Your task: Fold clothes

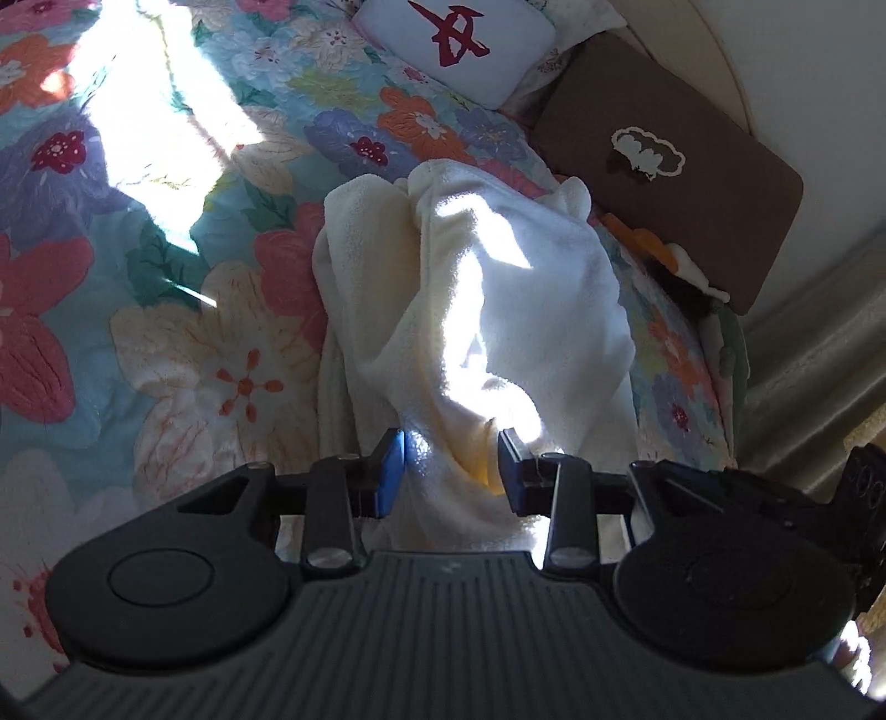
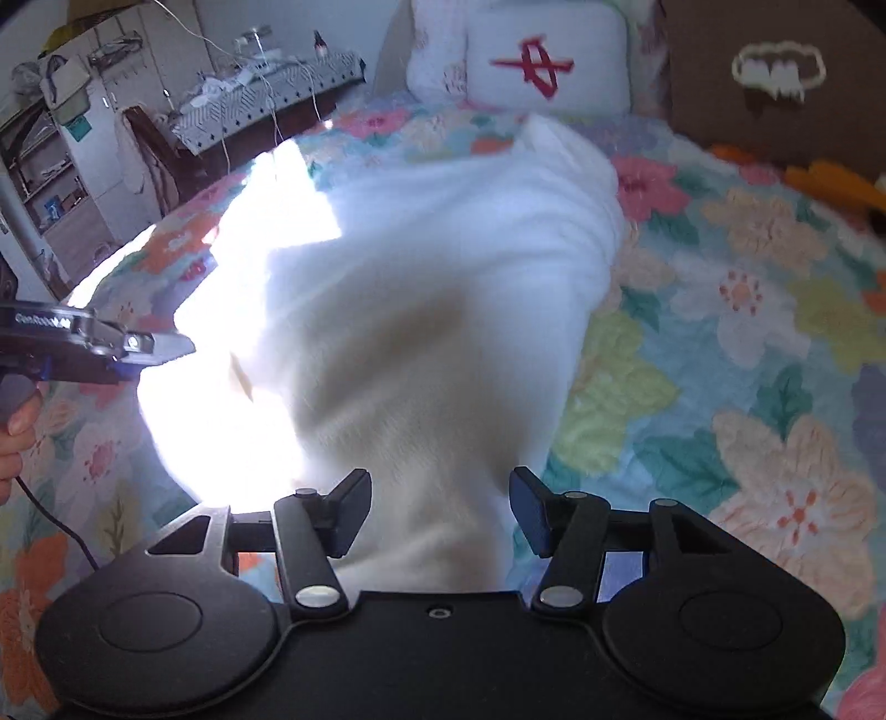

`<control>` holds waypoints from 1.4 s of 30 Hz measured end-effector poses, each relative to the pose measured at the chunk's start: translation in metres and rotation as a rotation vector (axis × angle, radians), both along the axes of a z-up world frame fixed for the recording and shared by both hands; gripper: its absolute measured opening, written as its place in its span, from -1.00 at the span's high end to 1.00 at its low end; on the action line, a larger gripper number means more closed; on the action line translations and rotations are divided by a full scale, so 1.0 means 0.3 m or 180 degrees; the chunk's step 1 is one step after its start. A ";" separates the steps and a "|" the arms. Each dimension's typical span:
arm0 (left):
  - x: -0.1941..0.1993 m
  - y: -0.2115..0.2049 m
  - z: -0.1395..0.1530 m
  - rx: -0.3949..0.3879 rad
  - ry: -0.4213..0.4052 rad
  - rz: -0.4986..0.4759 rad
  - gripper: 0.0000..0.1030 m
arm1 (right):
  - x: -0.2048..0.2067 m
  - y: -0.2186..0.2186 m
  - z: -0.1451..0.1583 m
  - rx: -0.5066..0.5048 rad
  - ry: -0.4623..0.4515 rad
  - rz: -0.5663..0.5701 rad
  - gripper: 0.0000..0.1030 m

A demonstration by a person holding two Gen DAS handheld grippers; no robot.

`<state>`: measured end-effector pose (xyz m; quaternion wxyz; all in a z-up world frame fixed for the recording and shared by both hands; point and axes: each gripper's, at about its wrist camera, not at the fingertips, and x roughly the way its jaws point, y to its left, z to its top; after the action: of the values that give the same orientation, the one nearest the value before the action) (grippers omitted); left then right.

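A cream-white fleece garment [image 1: 470, 288] lies bunched on a floral bedspread [image 1: 166, 277]. My left gripper [image 1: 453, 468] has its jaws around a bundle of the garment's near edge, with cloth filling the gap between the blue pads. In the right wrist view the same garment [image 2: 443, 277] spreads across the bed, partly washed out by sunlight. My right gripper [image 2: 440, 512] has its jaws around the near end of the cloth, which fills the wide gap. The left gripper also shows in the right wrist view [image 2: 133, 346] at the garment's left edge.
A white pillow with a red character [image 1: 454, 44] and a brown cushion [image 1: 664, 166] lie at the head of the bed. An orange and white soft toy [image 1: 664, 255] sits by the cushion. A table and shelves [image 2: 221, 99] stand beyond the bed's left side.
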<state>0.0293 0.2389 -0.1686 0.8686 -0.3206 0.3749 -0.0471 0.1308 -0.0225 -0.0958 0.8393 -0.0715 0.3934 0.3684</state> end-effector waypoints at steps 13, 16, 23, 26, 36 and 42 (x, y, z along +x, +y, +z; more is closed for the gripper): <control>0.018 0.026 0.100 0.0198 -0.0235 -0.0211 0.19 | -0.090 0.362 -0.164 0.0582 0.0134 0.0941 -0.18; 0.060 0.012 0.060 0.0138 -0.0118 -0.0291 0.00 | -0.100 0.375 -0.167 0.0467 0.0098 0.1077 -0.21; 0.085 -0.009 -0.105 0.0414 0.0365 -0.0214 0.12 | -0.054 0.306 -0.116 0.0289 0.0324 0.1335 -0.23; 0.082 0.033 -0.078 0.0256 0.0367 -0.0272 0.23 | 0.041 0.196 -0.038 0.0545 0.0352 0.0970 -0.23; 0.300 0.143 0.038 0.0181 -0.0084 -0.0062 -0.07 | 0.494 -0.085 0.059 0.0893 0.0271 -0.0774 -0.41; 0.454 0.149 -0.096 -0.0233 0.0107 -0.0048 -0.33 | 0.650 -0.071 -0.183 0.1139 0.1162 -0.1162 -0.46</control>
<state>0.1655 0.2836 -0.1975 0.8495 -0.3501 0.3899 -0.0618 0.3258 -0.0439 -0.1507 0.8064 0.2165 0.4728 0.2817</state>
